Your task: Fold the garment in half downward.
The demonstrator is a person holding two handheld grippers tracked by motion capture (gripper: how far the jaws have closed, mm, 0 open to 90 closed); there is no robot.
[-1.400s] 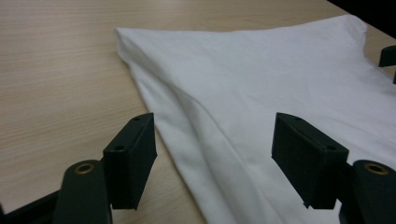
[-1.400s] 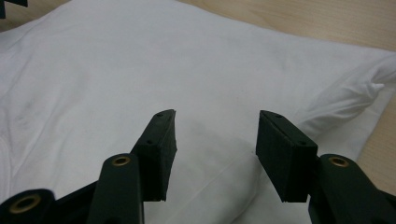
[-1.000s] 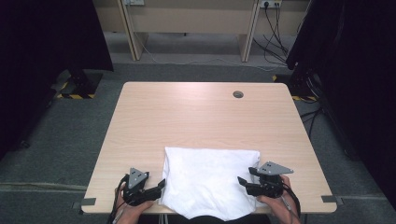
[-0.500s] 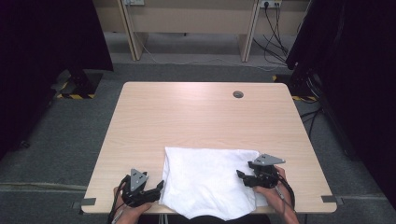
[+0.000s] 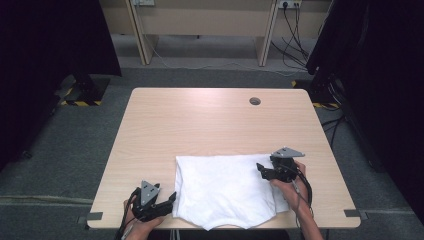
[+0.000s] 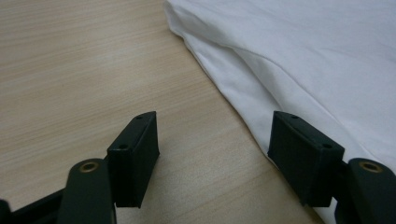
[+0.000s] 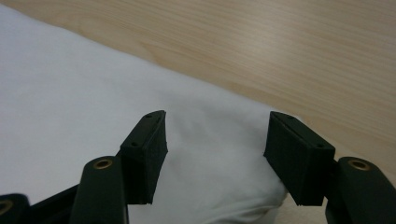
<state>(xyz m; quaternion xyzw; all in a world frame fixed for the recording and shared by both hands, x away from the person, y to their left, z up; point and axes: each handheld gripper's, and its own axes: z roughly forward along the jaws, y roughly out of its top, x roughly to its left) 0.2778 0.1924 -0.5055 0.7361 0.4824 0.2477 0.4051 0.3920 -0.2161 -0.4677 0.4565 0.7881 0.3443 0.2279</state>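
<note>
The left gripper [image 5: 172, 199] is waiting at the near left edge of the white cloth [image 5: 225, 187], low on the table [image 5: 200, 125]. Its jaws have just been closing a little, yet they are standing apart with nothing gripped; one pad is over bare wood, the other at the cloth's hem. Farther off, the right gripper [image 5: 261, 170] has been travelling up the cloth's right side toward its far corner and is now hovering above the fabric, half open and holding nothing. Both seem to be lining up for a fold or lift.
</note>
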